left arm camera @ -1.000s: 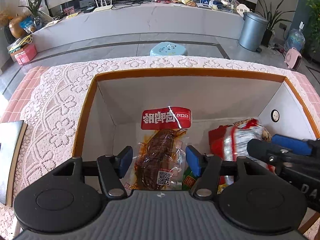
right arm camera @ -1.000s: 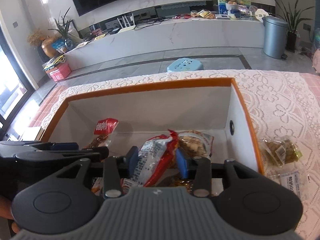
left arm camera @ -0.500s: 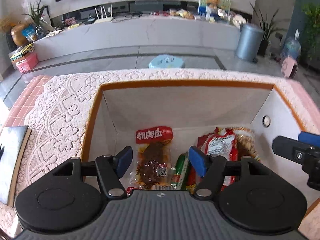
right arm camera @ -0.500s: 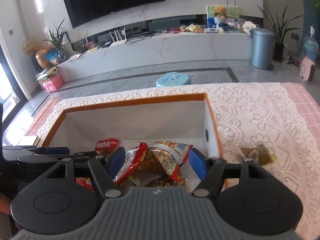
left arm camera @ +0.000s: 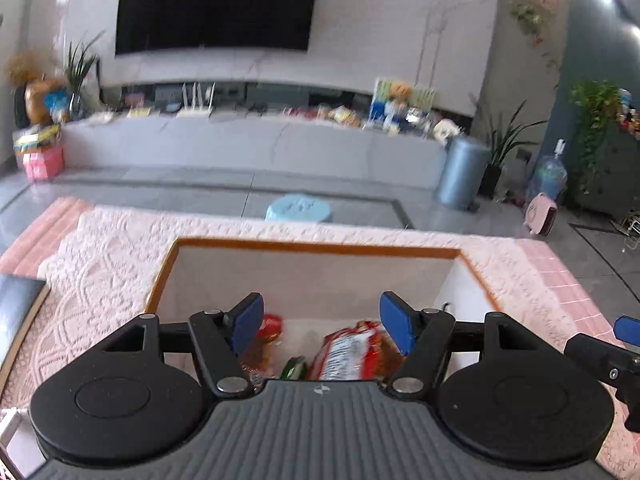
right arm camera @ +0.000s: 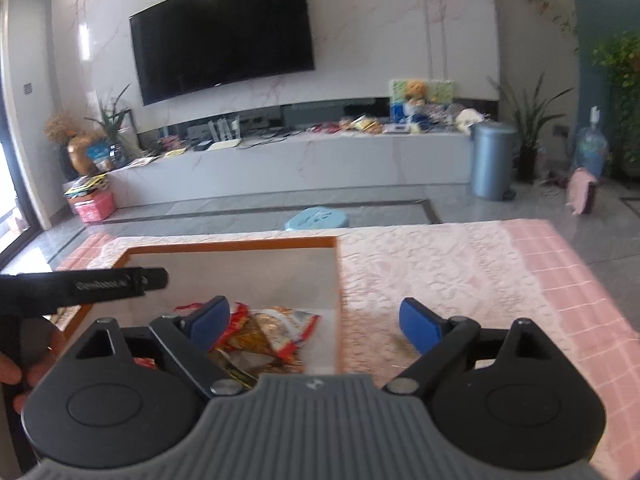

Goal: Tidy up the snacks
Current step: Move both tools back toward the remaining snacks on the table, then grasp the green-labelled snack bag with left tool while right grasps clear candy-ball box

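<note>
A white box with an orange rim (left arm camera: 312, 245) stands on the lace-covered table. Several snack packets lie in it: a red and white packet (left arm camera: 344, 354), a green one (left arm camera: 294, 367) and a red-topped one (left arm camera: 269, 326). My left gripper (left arm camera: 320, 328) is open and empty, raised above the box's near side. My right gripper (right arm camera: 314, 326) is open and empty, above the box's right wall (right arm camera: 339, 300). A clear packet of brown snack with red edges (right arm camera: 276, 332) lies in the box in the right wrist view. The other gripper shows at each view's edge.
Lace cloth (right arm camera: 432, 268) over a pink checked tablecloth covers the table right of the box. A dark flat object (left arm camera: 18, 312) lies at the table's left edge. A blue stool (left arm camera: 298, 208) stands on the floor beyond the table. A TV wall lies far behind.
Both grippers have risen and tilted up away from the box, so the room fills more of each view. The right gripper let go of its red packet, opened wider and shifted right.
</note>
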Demonstrator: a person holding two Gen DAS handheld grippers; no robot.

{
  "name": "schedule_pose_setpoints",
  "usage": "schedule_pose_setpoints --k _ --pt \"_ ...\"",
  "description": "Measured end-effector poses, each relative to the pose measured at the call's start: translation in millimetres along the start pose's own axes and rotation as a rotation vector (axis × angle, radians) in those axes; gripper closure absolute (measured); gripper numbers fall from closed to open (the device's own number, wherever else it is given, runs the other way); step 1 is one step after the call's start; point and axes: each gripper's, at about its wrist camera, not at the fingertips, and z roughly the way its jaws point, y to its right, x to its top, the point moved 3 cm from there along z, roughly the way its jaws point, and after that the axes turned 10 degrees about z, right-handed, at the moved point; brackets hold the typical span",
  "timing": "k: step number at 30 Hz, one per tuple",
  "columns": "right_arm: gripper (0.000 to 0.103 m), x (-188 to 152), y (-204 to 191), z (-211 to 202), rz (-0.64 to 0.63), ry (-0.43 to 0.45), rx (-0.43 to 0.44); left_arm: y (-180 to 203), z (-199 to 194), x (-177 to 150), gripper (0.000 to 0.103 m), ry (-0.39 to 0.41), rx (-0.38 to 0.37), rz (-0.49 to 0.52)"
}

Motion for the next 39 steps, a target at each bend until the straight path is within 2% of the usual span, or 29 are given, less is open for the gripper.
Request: schedule_pose_setpoints --k 3,6,11,15,20,23,30,37,39 --pt "0.012 -2 17 -17 0.017 0.033 -0.025 18 -16 2 0.024 0.041 -0.003 0.047" --pt "0.006 -5 32 -32 0.025 0.058 -0.038 36 -34 4 0.016 0.078 -0.036 0.074" --pt "0.004 -13 55 -49 -0.014 0.093 -0.082 64 -53 3 0.012 0.097 -0.094 0.081" --pt "0.004 -22 75 -56 -0.027 0.079 -0.100 91 -53 -5 0.012 0.050 -0.178 0.121" --pt "0.004 -33 104 -60 -0.038 0.059 -0.201 126 -42 -17 0.011 -0.020 -0.209 0.209" --pt "0.004 -36 125 -57 -0.002 0.029 -0.236 144 -37 -24 0.012 -0.055 -0.247 0.257" --pt "0.004 -43 164 -50 0.113 -0.025 -0.242 165 -28 -45 0.019 -0.111 -0.287 0.327" --pt "0.005 -46 174 -32 0.163 -0.053 -0.167 177 -19 -44 0.027 -0.114 -0.299 0.367" --pt "0.012 -45 172 -25 0.149 -0.072 -0.148 180 -16 -39 0.029 -0.120 -0.305 0.373"
